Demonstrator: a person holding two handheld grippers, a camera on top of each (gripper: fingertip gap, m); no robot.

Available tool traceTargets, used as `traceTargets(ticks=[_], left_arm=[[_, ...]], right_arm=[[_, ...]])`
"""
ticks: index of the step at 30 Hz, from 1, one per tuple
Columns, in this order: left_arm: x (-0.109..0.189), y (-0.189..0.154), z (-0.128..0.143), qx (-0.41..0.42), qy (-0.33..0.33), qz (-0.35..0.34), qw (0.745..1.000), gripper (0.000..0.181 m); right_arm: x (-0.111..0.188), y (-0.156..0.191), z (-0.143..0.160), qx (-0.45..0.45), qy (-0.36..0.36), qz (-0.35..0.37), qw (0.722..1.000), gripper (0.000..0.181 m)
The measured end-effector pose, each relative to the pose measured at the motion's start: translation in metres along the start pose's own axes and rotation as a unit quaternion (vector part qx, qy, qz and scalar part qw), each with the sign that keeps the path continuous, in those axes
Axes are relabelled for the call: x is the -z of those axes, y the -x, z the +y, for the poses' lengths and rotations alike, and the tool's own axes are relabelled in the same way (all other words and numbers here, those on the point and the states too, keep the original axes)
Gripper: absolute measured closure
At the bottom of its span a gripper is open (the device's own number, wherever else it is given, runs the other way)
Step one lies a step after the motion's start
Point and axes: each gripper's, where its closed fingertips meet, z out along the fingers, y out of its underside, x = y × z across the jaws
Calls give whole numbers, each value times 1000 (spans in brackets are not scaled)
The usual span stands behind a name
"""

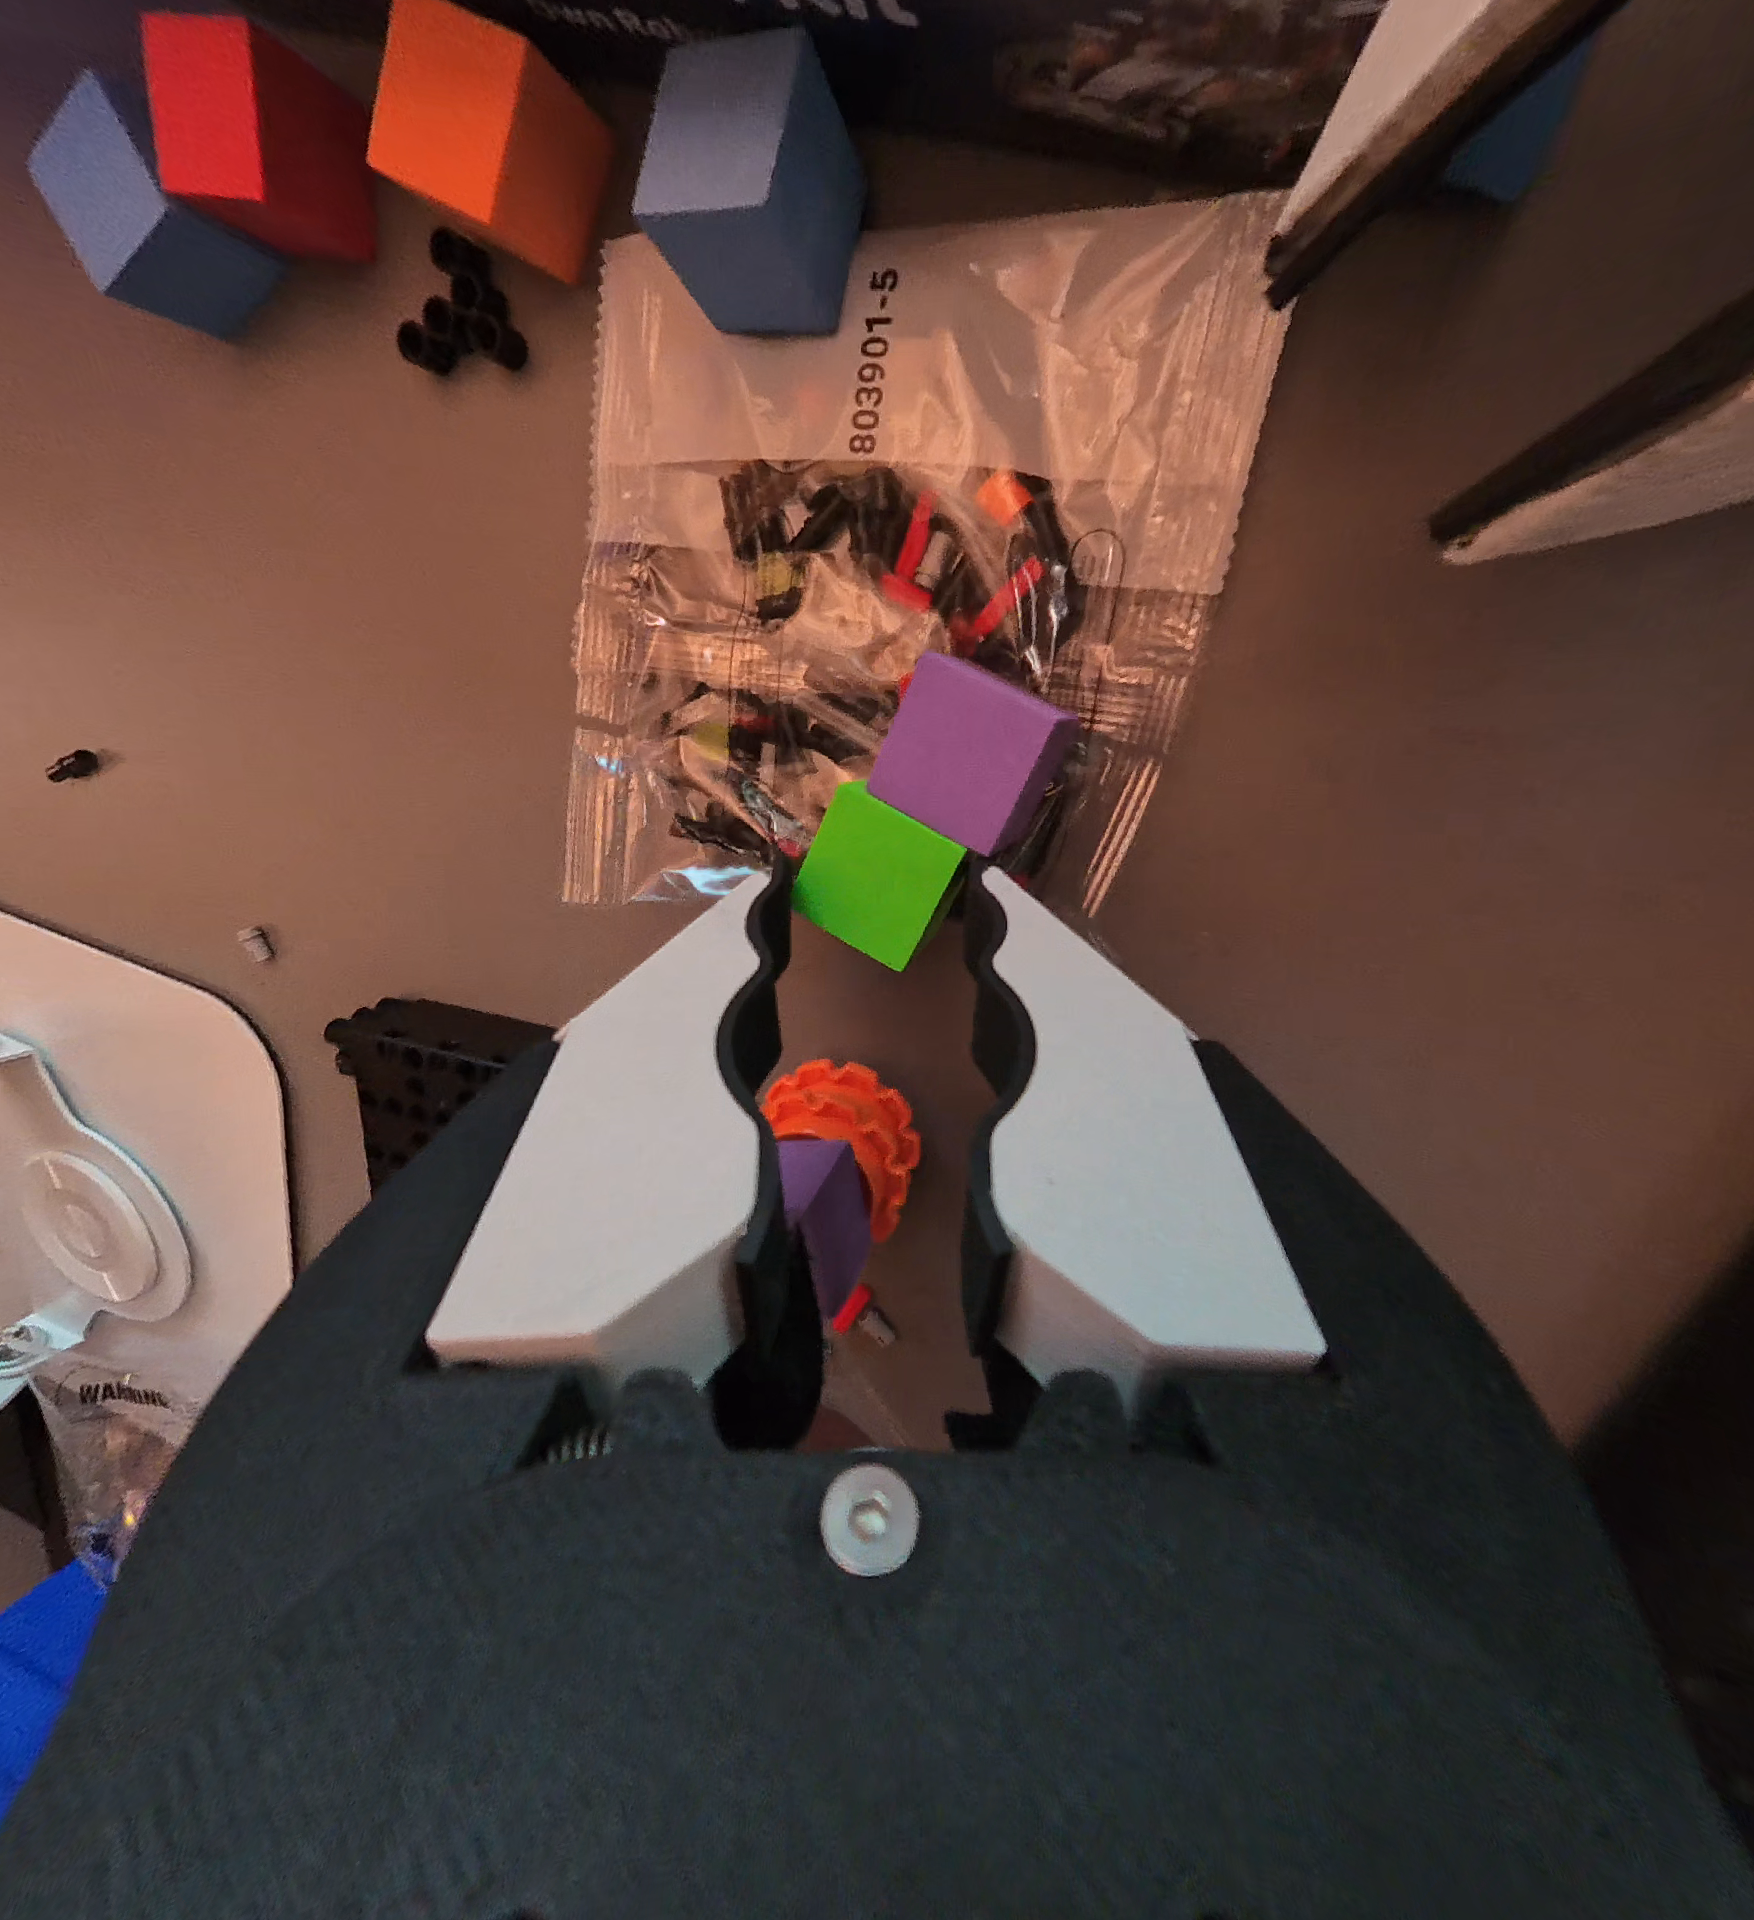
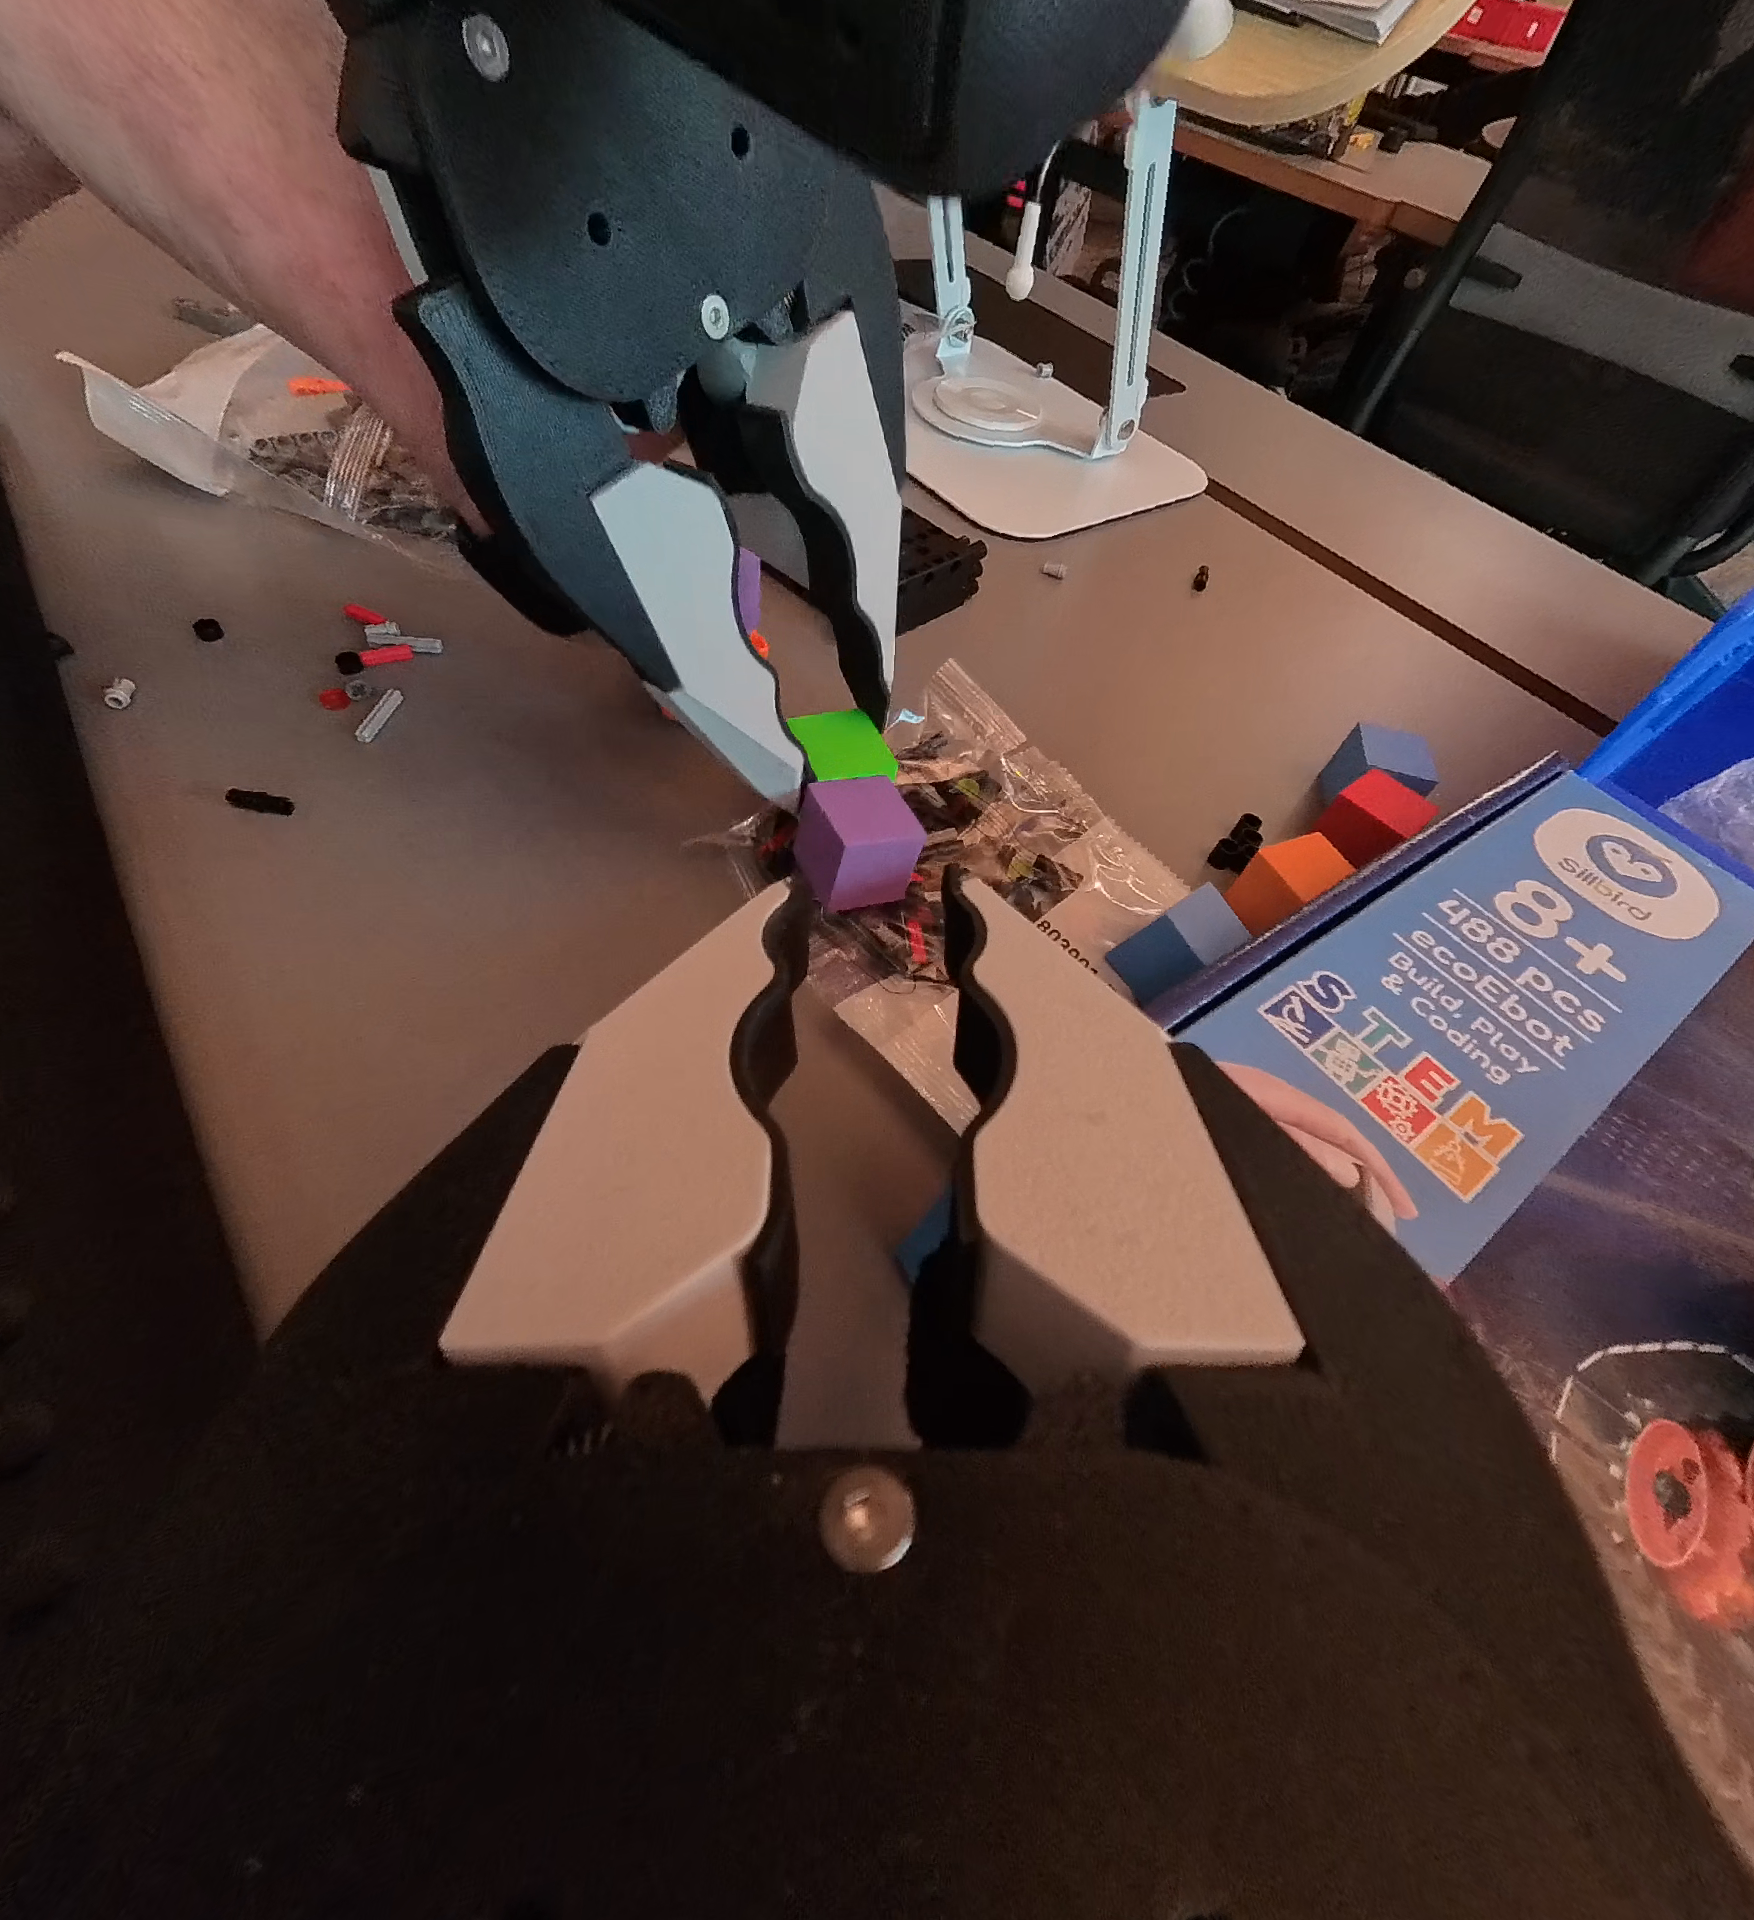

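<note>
Left fingers: your left gripper (image 1: 873,899) clamps the green cube (image 1: 878,873).
Right fingers: your right gripper (image 2: 873,904) is spread, empty, just short of the purple cube (image 2: 857,847).
Cubes: touching, purple resting on the parts bag (image 1: 904,540).
Beyond: blue, red and orange blocks (image 2: 1288,878) near the box.
</note>
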Motion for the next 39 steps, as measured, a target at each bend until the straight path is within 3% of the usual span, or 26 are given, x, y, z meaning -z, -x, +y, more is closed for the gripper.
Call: traceTargets(ticks=[6, 13, 18, 39], left_arm=[[34, 15, 10, 38, -29, -18, 999, 150], [65, 33, 46, 87, -31, -40, 995, 150], [63, 30, 60, 103, -26, -33, 994, 150], [52, 25, 62, 125, -11, -32, 992, 143]], right_arm=[[0, 1, -1, 0, -2, -2, 1000, 157], [1, 1, -2, 0, -3, -2, 1000, 157], [0, 2, -1, 1, -2, -3, 1000, 157], [0, 2, -1, 0, -3, -4, 1000, 157]])
